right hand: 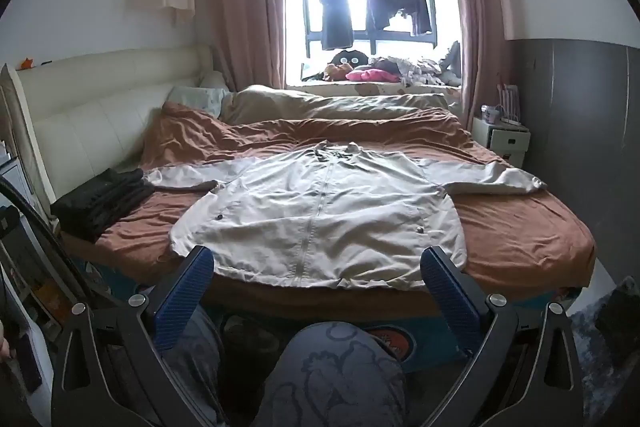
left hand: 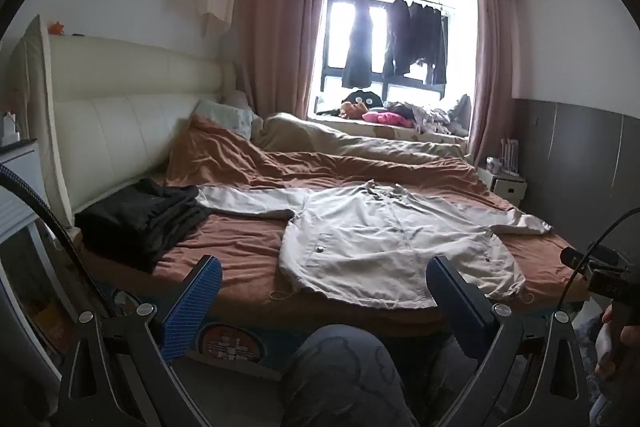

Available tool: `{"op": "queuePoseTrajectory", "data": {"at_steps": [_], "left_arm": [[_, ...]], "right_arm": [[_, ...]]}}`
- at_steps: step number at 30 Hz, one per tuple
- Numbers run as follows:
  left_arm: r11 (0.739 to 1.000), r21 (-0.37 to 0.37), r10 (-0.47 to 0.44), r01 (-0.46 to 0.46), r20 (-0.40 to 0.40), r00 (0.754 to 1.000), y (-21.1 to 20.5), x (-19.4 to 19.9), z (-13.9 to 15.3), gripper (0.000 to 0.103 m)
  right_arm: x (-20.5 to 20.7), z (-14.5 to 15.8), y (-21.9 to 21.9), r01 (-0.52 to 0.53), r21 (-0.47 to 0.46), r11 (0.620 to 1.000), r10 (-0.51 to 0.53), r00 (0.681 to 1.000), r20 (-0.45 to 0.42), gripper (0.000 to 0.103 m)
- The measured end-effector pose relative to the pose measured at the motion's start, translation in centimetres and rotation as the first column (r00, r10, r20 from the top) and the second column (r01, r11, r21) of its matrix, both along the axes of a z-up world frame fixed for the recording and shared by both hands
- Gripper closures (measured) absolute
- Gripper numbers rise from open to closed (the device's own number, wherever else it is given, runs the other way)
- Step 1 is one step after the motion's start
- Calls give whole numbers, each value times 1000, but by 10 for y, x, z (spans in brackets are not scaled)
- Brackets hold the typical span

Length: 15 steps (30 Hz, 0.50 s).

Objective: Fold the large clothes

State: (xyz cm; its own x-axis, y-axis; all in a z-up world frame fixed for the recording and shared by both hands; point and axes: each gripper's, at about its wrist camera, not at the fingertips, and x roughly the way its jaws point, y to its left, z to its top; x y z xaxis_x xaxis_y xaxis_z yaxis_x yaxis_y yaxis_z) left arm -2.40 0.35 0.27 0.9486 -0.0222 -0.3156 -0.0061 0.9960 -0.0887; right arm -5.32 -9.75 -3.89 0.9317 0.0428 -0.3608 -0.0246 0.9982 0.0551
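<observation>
Beige cotton-like jacket (right hand: 320,215) lies flat and face up on the bed (right hand: 520,239), zip closed, both sleeves spread out to the sides, its hem along the bed's near edge. No fold shows in it yet, so by my reading the work on this garment has not begun: the sleeves want bringing in over the body, then the body doubling up. Left of the jacket, near the cream headboard (right hand: 100,107), sits a stack of dark clothes (right hand: 104,197) already folded, the left sleeve's cuff reaching just up to it; that looks like the part of the task already done. Beyond the jacket the brown duvet (right hand: 312,135) is bunched up

Left tool (left hand: 324,287) and right tool (right hand: 316,277) both hover short of the bed's near edge, above the person's patterned trouser knees (right hand: 332,375), jaws spread wide with nothing between the blue pads. Neither touches the jacket

No brand or label can be read on the jacket; the round printed emblem (left hand: 232,343) on the bed's side below the jacket is too blurred to make out, as are the digits on the right tool's body at the left view's edge
</observation>
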Motion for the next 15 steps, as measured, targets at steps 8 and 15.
{"op": "queuePoseTrajectory", "data": {"at_steps": [8, 15], "left_arm": [[1000, -14, -2, 3, 4, 1000, 6, -4, -1, 1], [1000, -12, -3, 3, 4, 1000, 6, -4, -1, 1]], "right_arm": [[-2, -3, 7, -1, -22, 1000, 1, 1000, 6, 0], [0, -5, 3, -2, -10, 1000, 2, 1000, -2, 0]]}}
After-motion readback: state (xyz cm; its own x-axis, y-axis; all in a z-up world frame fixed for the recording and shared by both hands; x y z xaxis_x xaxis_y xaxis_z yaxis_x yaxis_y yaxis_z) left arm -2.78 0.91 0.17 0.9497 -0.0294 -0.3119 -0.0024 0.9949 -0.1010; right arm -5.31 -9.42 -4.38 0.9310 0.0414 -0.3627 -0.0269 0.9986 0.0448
